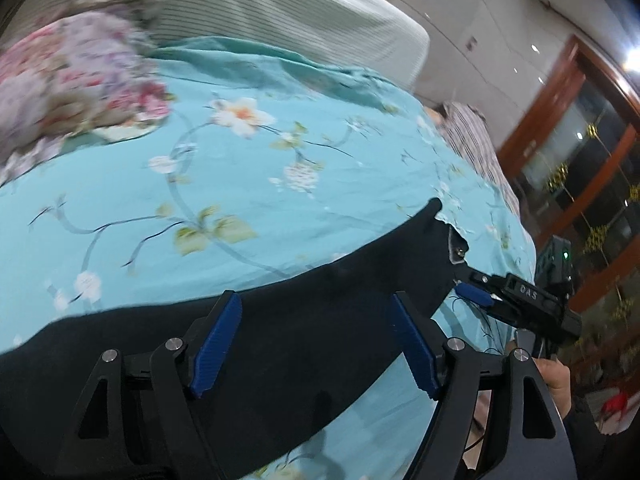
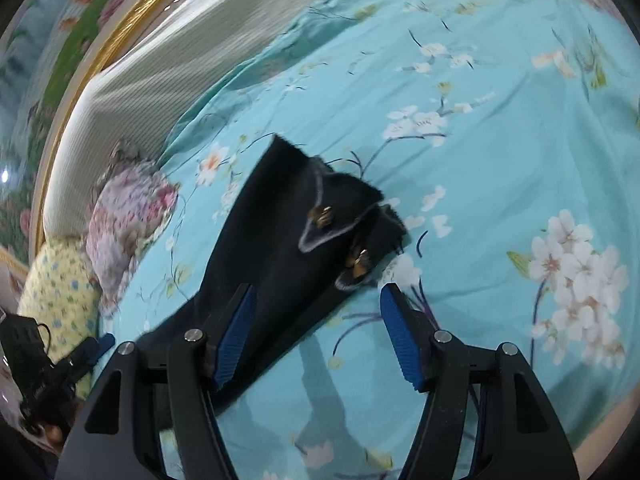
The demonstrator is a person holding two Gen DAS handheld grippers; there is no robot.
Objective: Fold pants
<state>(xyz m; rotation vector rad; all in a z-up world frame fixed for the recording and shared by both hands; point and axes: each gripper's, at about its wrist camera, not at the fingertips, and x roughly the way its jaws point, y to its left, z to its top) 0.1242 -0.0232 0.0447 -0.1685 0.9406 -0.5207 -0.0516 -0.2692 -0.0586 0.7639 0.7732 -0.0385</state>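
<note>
While the long, narrow pair of black fabric pants (image 2: 280,248) lay stretched as one dark band across the turquoise floral bedsheet (image 2: 500,152), both grippers stood with their blue-padded jaws spread wide and nothing between them. From the right gripper (image 2: 316,332), the band ran forward and slightly to the right, its long axis nearly in line with the fingers; the left finger overlapped the cloth while the right finger hung over bare sheet. The waistband end, with its pale-edged flap and brass-coloured fastenings (image 2: 320,216), lay just ahead of that gripper and was the nearer end for it. From the left gripper (image 1: 316,344), the same band (image 1: 280,340) ran crosswise under both fingers, toward the right-hand edge of the bed, where the right gripper (image 1: 476,296) showed beside the waistband corner.

I judged that the coming fold would turn on that difference: the right gripper was nearest the waistband, the left sat over the middle of the legs.

Whether any pad touched the cloth could not be told. The hem end ran out of sight behind the left gripper's frame. Both views were blurred, and the crumpled pink floral fabric (image 1: 76,80) near the ribbed white headboard (image 1: 280,12) was too smeared to identify.
</note>
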